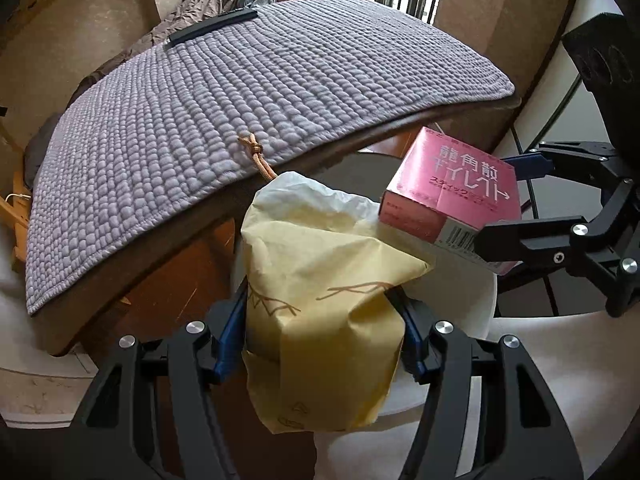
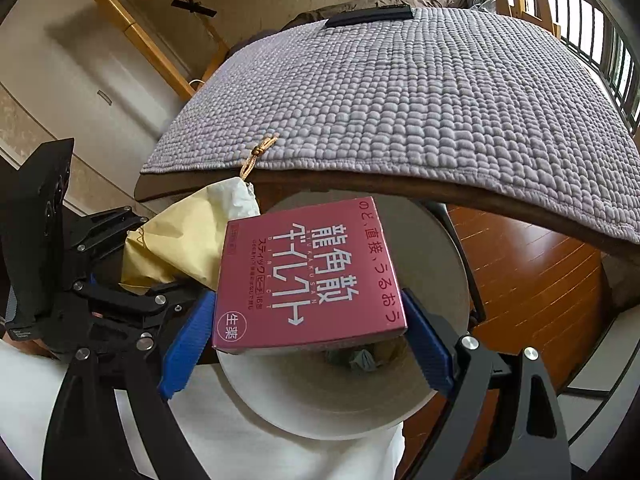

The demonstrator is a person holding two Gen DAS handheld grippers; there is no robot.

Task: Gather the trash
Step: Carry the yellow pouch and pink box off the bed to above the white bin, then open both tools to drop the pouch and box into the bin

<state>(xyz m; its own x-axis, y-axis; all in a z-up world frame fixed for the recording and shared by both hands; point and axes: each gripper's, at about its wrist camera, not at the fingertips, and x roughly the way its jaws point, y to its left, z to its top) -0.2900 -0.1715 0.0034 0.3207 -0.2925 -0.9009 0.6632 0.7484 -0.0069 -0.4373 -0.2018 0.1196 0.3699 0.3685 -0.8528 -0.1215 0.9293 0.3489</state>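
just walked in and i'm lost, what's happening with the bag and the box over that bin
A person is clearing trash with a handheld gripper in each hand. The left gripper is clamped on a crumpled yellow paper bag, and the right gripper holds a pink box by its sides. Both are held over a round white bin beside the table with the grey quilted mat. Neither item has been dropped in yet.

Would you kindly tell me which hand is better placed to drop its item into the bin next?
Right, I would judge. Its tongs hold the pink box directly above the bin's open mouth, whereas the left tongs grip the yellow paper bag nearer the rim, off to one side.
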